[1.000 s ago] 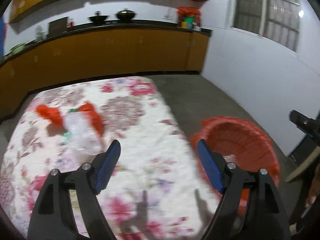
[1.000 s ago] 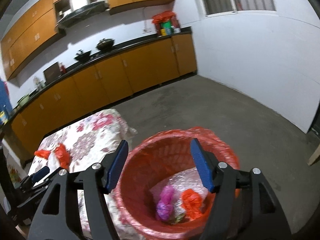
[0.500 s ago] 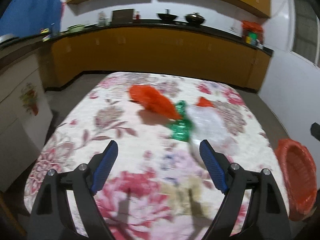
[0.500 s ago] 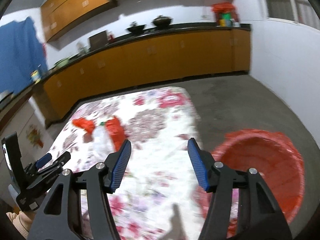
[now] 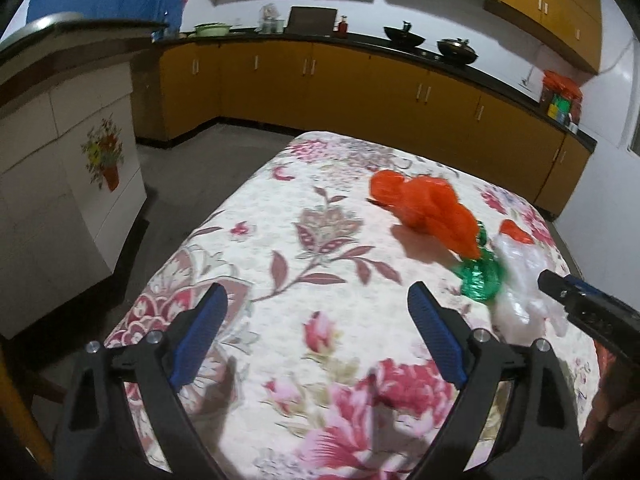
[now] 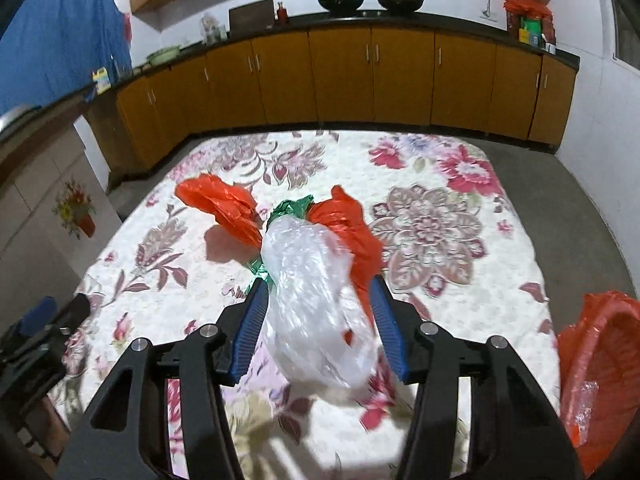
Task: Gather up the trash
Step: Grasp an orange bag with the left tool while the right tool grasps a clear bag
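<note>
A crumpled clear plastic bag (image 6: pixel 316 304) lies on the floral table (image 6: pixel 452 280), between the open fingers of my right gripper (image 6: pixel 318 300), which reach around it. Two crumpled orange plastic pieces (image 6: pixel 224 204) (image 6: pixel 348 232) and a green wrapper (image 6: pixel 290 208) lie just beyond it. In the left wrist view the orange plastic (image 5: pixel 428 208), green wrapper (image 5: pixel 480 276) and clear bag (image 5: pixel 524 292) sit at the right. My left gripper (image 5: pixel 316 336) is open and empty over the table's near left part.
A red-lined trash basket (image 6: pixel 600 380) stands on the floor right of the table. Orange cabinets (image 6: pixel 360 76) with a dark counter run along the back wall. A white cabinet (image 5: pixel 60 184) stands to the left.
My right gripper swung from above the trash basket to the table and now has the clear bag between its fingers. My left gripper swung left across the table.
</note>
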`<act>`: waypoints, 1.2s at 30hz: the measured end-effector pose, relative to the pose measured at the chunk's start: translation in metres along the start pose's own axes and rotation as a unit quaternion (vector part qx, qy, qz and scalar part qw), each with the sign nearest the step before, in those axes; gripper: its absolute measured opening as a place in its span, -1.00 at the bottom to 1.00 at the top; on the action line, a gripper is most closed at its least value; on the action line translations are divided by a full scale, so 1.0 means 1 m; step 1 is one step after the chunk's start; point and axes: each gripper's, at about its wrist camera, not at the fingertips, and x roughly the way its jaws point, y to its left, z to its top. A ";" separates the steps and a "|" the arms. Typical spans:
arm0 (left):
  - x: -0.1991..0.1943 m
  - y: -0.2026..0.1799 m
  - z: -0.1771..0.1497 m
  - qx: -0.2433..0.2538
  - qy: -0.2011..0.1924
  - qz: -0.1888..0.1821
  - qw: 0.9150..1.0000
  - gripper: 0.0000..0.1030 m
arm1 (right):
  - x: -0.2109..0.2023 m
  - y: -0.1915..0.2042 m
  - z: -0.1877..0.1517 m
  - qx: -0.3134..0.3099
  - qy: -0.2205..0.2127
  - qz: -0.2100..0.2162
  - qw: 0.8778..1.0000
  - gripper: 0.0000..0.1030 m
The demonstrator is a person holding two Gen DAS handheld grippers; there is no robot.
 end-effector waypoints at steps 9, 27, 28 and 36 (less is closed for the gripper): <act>0.011 0.010 -0.002 -0.013 0.013 -0.006 1.000 0.75 | 0.022 0.011 -0.010 -0.029 0.032 -0.003 0.999 -0.82; 0.015 -0.055 0.004 0.036 0.022 -0.107 0.993 0.48 | -0.076 -0.061 -0.006 0.049 -0.076 -0.024 0.996 -0.87; 0.019 -0.066 0.004 0.041 0.028 -0.115 0.992 0.40 | -0.078 -0.067 -0.007 0.053 -0.078 -0.027 0.995 -0.87; 0.032 -0.140 0.004 0.084 0.046 -0.158 0.983 0.24 | -0.081 -0.097 -0.019 0.070 -0.082 -0.043 0.993 -0.87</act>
